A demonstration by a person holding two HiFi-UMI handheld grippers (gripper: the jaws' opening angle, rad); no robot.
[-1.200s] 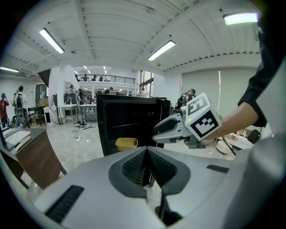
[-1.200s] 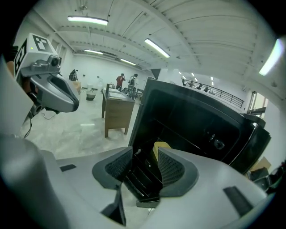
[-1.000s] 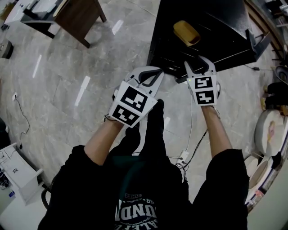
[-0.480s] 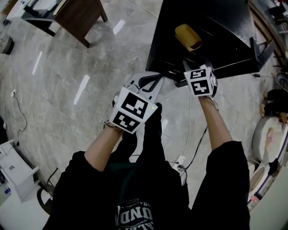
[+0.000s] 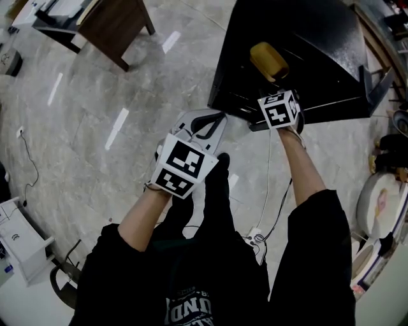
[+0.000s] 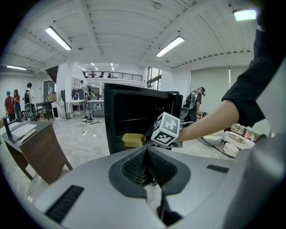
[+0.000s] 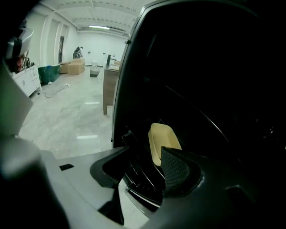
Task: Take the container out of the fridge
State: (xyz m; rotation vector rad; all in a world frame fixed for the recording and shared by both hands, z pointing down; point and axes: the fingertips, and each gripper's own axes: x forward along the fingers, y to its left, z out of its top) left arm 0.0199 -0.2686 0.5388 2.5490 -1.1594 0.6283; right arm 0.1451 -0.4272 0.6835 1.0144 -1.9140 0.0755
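Observation:
A yellow oblong container [image 5: 268, 60] [image 6: 133, 139] [image 7: 163, 141] lies on a shelf inside the open black fridge [image 5: 306, 38] [image 7: 201, 67]. My right gripper [image 5: 277, 92] [image 7: 147, 154] is at the fridge's front edge, just short of the container, pointing down at it. Its jaws have just been opening and stand open with nothing between them. In the left gripper view its marker cube [image 6: 166, 129] shows next to the container. My left gripper [image 5: 217, 118] [image 6: 146, 151] hangs over the floor left of the fridge, jaws shut and holding nothing.
A brown wooden desk [image 5: 108, 19] stands on the marble floor at top left. A cable [image 5: 268, 184] trails across the floor under my right arm. Round white dishes [image 5: 382, 191] sit at the right edge, and a white unit [image 5: 19, 245] at bottom left.
My right gripper has moved forward and down to the fridge opening, close to the yellow container. My left gripper has drifted slightly down and stays shut.

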